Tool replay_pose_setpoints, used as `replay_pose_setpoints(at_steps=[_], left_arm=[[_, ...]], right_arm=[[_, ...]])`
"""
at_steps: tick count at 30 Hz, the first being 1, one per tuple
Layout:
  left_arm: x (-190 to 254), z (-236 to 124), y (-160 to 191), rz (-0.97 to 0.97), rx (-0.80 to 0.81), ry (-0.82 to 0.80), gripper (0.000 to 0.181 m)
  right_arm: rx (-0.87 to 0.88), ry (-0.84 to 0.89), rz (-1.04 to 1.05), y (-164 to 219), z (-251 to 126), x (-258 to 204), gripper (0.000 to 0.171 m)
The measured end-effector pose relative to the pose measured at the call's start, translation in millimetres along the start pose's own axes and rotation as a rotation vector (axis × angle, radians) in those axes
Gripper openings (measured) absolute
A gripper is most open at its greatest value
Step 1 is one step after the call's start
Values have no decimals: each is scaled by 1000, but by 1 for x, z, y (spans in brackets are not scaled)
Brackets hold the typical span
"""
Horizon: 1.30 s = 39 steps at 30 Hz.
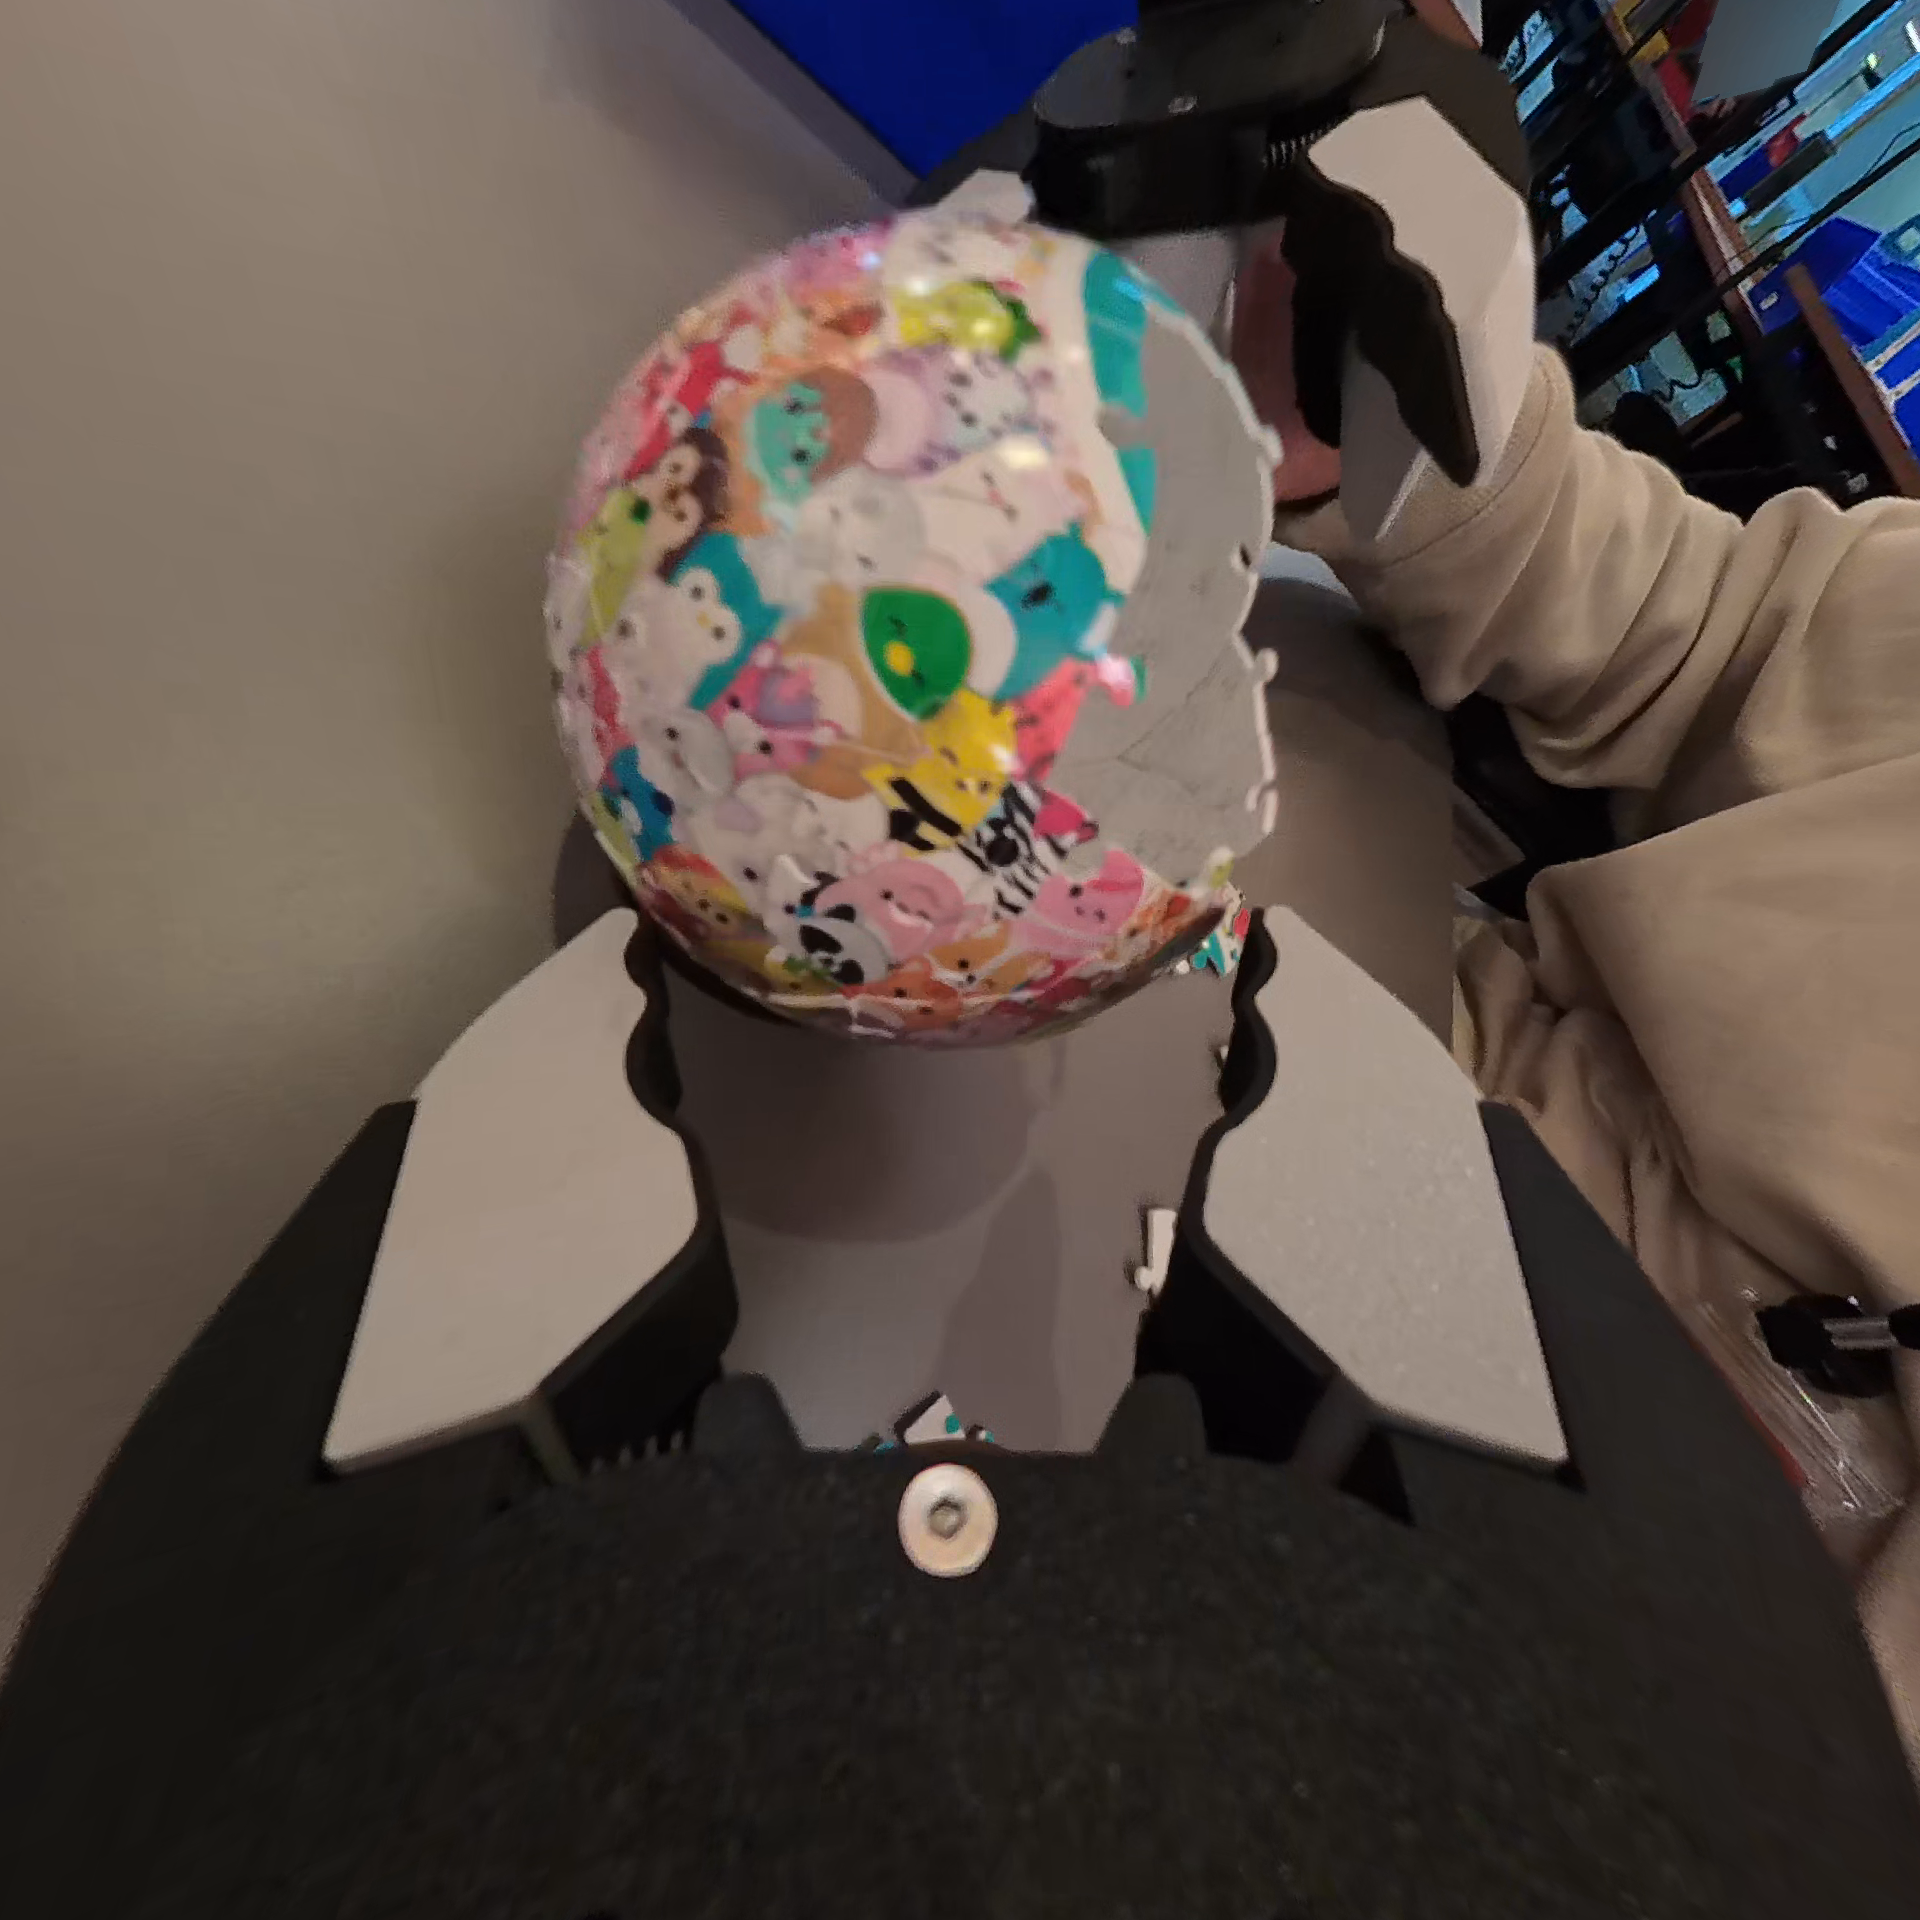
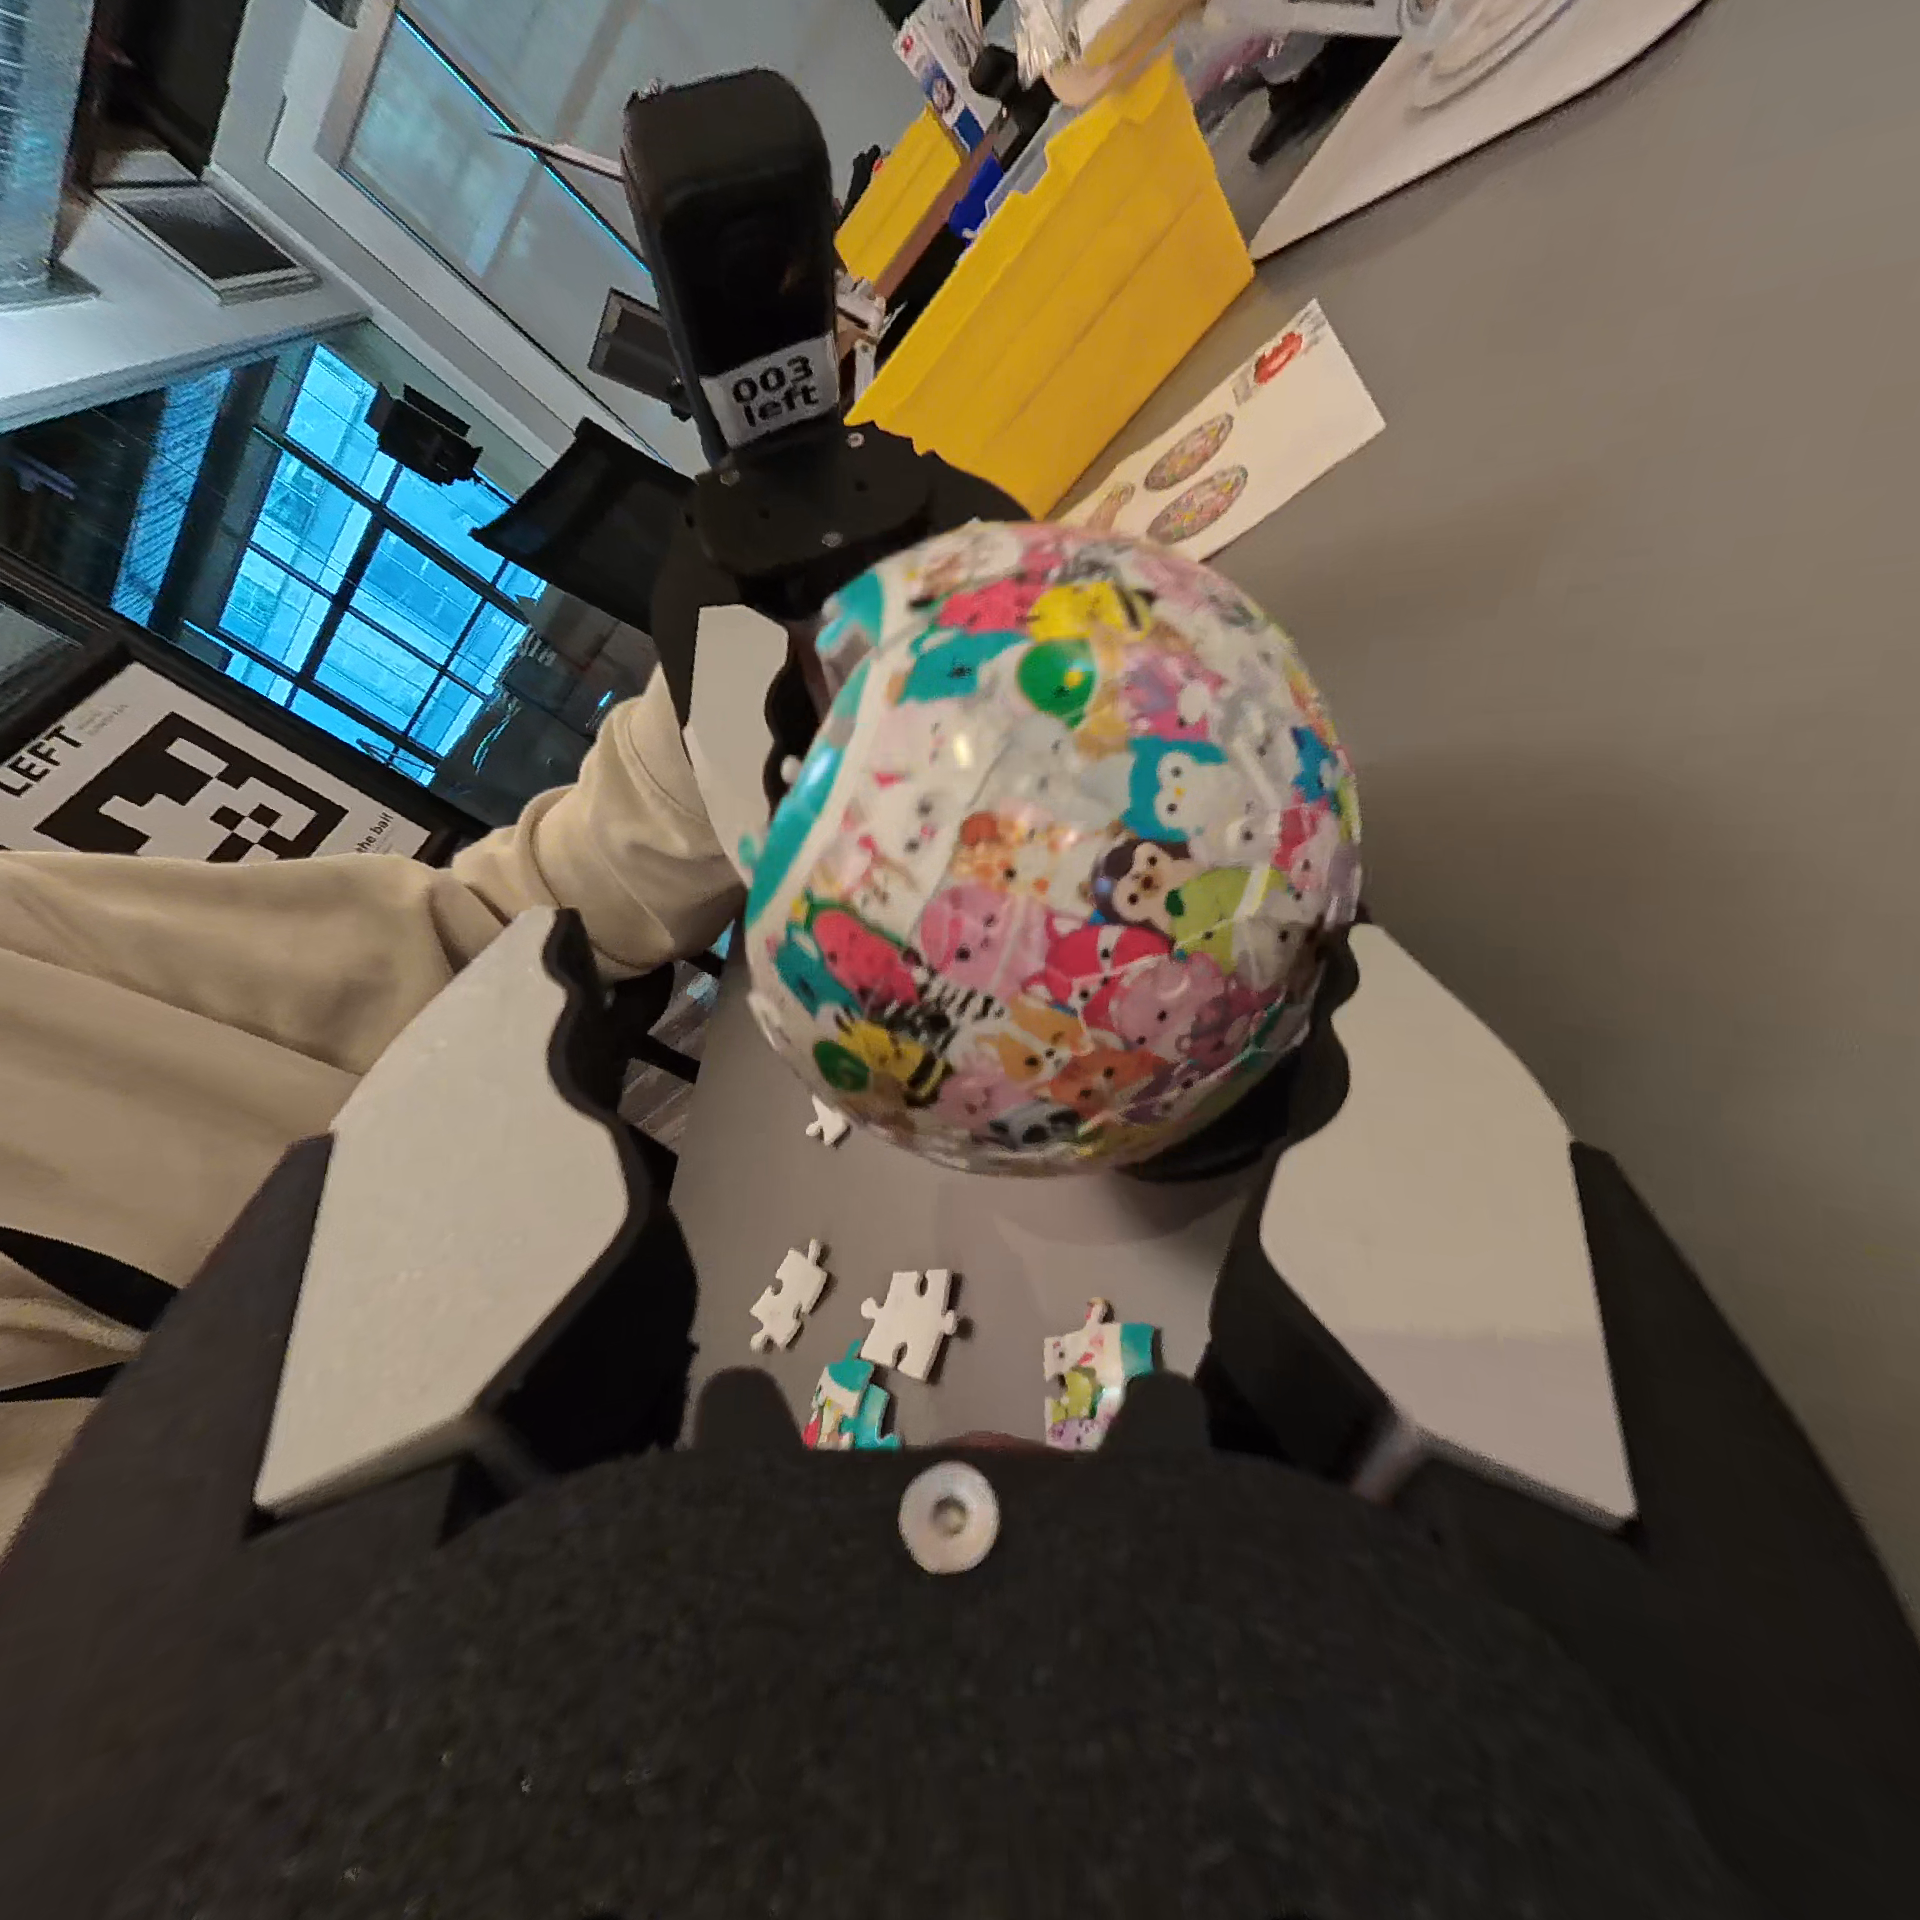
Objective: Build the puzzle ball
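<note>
**Ball cradled between two spread grippers, gap still to fill**

Left wrist view: the left gripper (image 1: 945, 966) stands wide open, its fingertips flanking the underside of the puzzle ball (image 1: 873, 644) just ahead of them. Whether the pads truly touch it cannot be told. The ball's unfinished opening (image 1: 1195, 644), showing the grey inside of the shell, faces toward this gripper's right side, probably so the gap stays reachable. Beyond the ball, the right gripper (image 1: 1351, 343) comes in from above, held by a hand in a cream sleeve (image 1: 1621, 644).

Right wrist view: the right gripper (image 2: 956, 997) is also spread, holding nothing; its right finger (image 2: 1340, 997) lies against the ball (image 2: 1060, 842), apparently steadying it. Close under its palm, loose puzzle pieces (image 2: 914, 1320) lie on the grey table (image 2: 1610, 623), waiting for fitting.
</note>
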<state>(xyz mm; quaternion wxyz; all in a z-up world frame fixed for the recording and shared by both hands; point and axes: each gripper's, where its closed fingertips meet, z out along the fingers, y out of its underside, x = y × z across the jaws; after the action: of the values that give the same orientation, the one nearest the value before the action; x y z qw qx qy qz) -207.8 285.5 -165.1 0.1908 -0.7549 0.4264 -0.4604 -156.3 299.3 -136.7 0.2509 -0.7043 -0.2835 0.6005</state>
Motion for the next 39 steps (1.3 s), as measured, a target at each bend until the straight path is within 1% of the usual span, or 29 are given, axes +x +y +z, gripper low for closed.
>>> replay_pose_setpoints(at_steps=[6, 10, 13, 17, 19, 24, 26, 31, 35, 39], left_arm=[[0, -2, -1, -1, 29, -3, 102], [-7, -1, 5, -41, 32, 7, 103], [-2, 1, 5, -57, 42, 54, 96], [-4, 2, 3, -14, 26, 6, 96], [-6, 1, 0, 4, 37, -17, 97], [-7, -4, -6, 29, 80, -41, 96], [-6, -5, -5, 34, 86, -40, 96], [-7, -3, -3, 19, 85, -30, 94], [-11, -2, -6, 42, 83, -75, 95], [-13, -4, -10, 69, 108, -118, 93]], right_arm=[[17, -1, -12, -8, 0, 0, 125], [16, 25, 11, -3, -9, 6, 126], [-1, -40, 76, 3, -8, -1, 126], [14, -34, 62, -5, -3, -3, 134], [16, -24, 46, -10, -2, -2, 135], [45, -25, 22, -22, -1, -1, 132], [59, -14, 12, -22, -3, 1, 128], [49, -11, 47, -16, -10, 0, 127], [53, -3, 27, -23, -5, -3, 134], [80, -7, -5, -35, -4, -4, 134]])
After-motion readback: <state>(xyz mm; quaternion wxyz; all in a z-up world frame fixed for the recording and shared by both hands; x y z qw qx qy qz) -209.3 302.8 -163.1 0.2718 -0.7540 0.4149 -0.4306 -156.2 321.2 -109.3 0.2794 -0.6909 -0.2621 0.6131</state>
